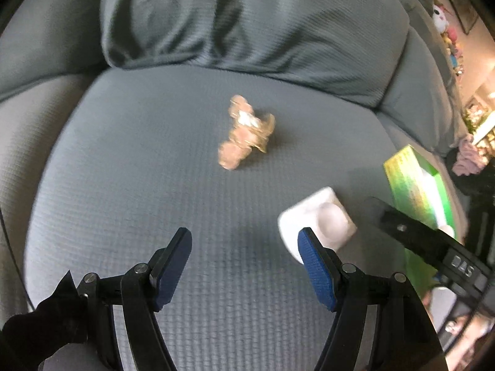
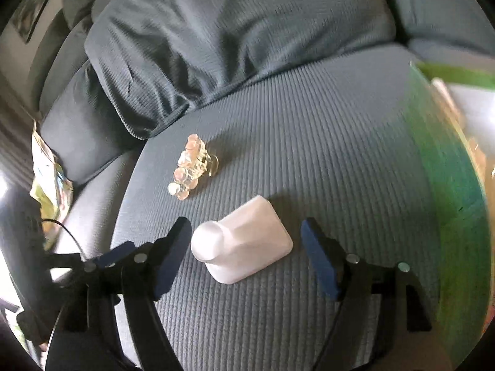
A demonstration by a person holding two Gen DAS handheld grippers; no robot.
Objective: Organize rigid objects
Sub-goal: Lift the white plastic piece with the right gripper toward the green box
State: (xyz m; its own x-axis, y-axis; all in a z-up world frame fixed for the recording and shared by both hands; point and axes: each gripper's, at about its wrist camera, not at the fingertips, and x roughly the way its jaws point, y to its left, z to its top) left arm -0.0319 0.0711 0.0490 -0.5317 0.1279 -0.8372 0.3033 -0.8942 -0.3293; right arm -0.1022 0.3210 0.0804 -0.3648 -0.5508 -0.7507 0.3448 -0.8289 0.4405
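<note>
The white bottle (image 2: 244,241) lies on its side on the grey sofa cushion (image 2: 324,142), right between the fingers of my right tongs (image 2: 246,244), its rounded cap toward the left finger. Neither pad presses on it; I see cushion on both sides, a thin strip by the cap and a wider one by the bottle's base. Farther off, toward the back pillow (image 2: 216,40), rests a clear, pinkish hair clip (image 2: 190,167), well apart from the bottle.

My left tongs (image 1: 244,259) hang over bare cushion with the bottle (image 1: 318,222) just beyond the right finger, partly hidden behind it. The hair clip (image 1: 247,131) sits ahead of them, blurred.

The left view alone shows the green box (image 1: 414,182) as a whole shape, standing at the cushion's right edge past the bottle, and one black arm of my right tongs (image 1: 433,247) reaching in. The right view shows the box only as a green smear, but it gives the bottle's full outline.

Both tongs stand wide and hold nothing.
</note>
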